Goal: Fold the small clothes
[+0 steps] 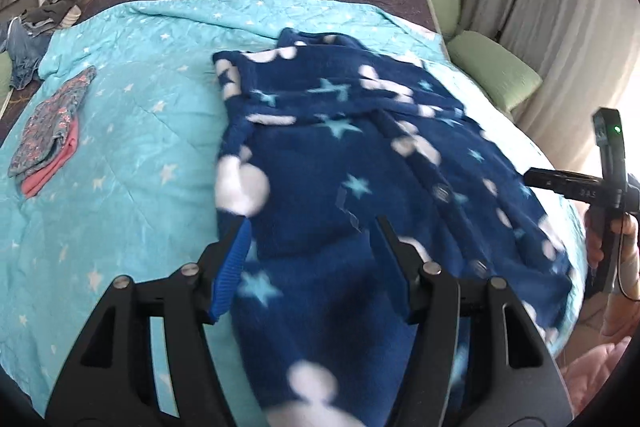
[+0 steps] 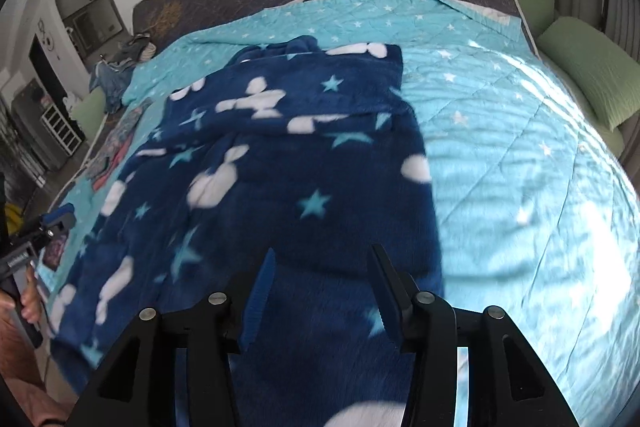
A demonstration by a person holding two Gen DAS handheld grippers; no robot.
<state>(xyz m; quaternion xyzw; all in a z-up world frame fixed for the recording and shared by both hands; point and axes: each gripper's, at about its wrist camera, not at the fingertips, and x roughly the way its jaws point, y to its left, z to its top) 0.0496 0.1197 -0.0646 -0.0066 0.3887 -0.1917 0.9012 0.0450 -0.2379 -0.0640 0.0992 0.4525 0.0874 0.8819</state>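
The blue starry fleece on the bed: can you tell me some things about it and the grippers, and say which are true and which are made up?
1. The navy fleece garment lies on a turquoise star quilt. True.
2. The left gripper is clamped on the fleece. False: its jaws stand open, holding nothing.
3. A folded floral garment lies on the quilt. True.
4. The right gripper holds a sock. False: it is open and empty.
5. The pillows are red. False: green.
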